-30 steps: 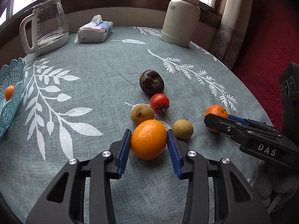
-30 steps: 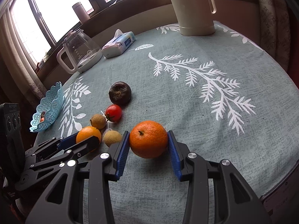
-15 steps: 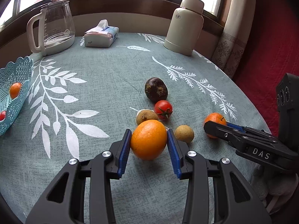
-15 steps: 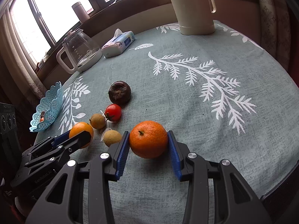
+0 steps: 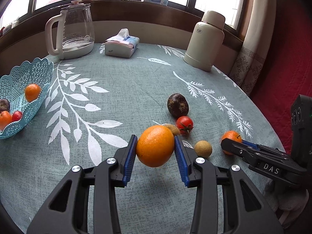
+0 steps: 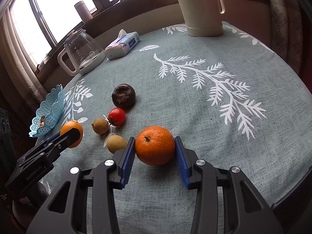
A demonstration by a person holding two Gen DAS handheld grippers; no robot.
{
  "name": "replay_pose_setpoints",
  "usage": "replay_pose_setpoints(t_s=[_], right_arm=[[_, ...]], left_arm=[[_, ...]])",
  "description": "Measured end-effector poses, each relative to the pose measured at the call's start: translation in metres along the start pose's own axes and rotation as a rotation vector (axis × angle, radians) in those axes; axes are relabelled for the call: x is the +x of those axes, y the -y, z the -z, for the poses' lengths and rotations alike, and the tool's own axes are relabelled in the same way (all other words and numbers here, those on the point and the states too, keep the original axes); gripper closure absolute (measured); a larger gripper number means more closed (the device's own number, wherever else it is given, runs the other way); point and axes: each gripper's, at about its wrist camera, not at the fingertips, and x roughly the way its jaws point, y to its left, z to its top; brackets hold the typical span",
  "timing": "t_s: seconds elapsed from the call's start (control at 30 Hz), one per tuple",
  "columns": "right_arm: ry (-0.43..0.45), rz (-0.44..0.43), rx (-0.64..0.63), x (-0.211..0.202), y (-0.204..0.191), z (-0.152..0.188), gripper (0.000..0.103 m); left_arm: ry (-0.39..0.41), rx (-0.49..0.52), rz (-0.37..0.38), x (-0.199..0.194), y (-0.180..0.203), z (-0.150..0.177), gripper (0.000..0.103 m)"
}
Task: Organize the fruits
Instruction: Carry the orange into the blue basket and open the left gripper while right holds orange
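My left gripper (image 5: 155, 137) is shut on a large orange (image 5: 155, 152), held above the teal tablecloth with its shadow beneath. My right gripper (image 6: 155, 138) is shut on a tangerine (image 6: 155, 150) that rests on the cloth near the front right edge. A dark purple fruit (image 5: 177, 105), a tomato (image 5: 184, 124), a brown fruit (image 5: 173, 130) and a round tan fruit (image 5: 203, 148) lie loose between the two grippers. The blue lattice basket (image 5: 39, 74) stands at the far left and holds several fruits. In the right wrist view the left gripper (image 6: 66, 134) and its orange (image 6: 70, 126) show at the left.
A glass kettle (image 5: 72, 33), a tissue pack (image 5: 121, 44) and a cream thermos (image 5: 206, 41) stand along the back of the round table. The table edge curves close on the right, beside a red cover (image 5: 282, 68). Bare cloth lies between the fruit cluster and the basket.
My left gripper has risen with the large orange off the cloth, and the basket has come further into its view. The right gripper and its tangerine have stayed put.
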Motion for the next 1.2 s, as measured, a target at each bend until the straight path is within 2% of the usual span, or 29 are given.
replay_pose_setpoints(t_s=[0.67,1.2], right_arm=[[-0.006,0.015,-0.009,0.002,-0.001,0.0,0.062],[-0.009,0.037,-0.025,0.002,-0.005,0.0,0.062]], left_arm=[[0.061,-0.032,-0.049,-0.017,-0.013,-0.002,0.063],[0.143,-0.077,-0.136,-0.047,-0.044,-0.01,0.063]])
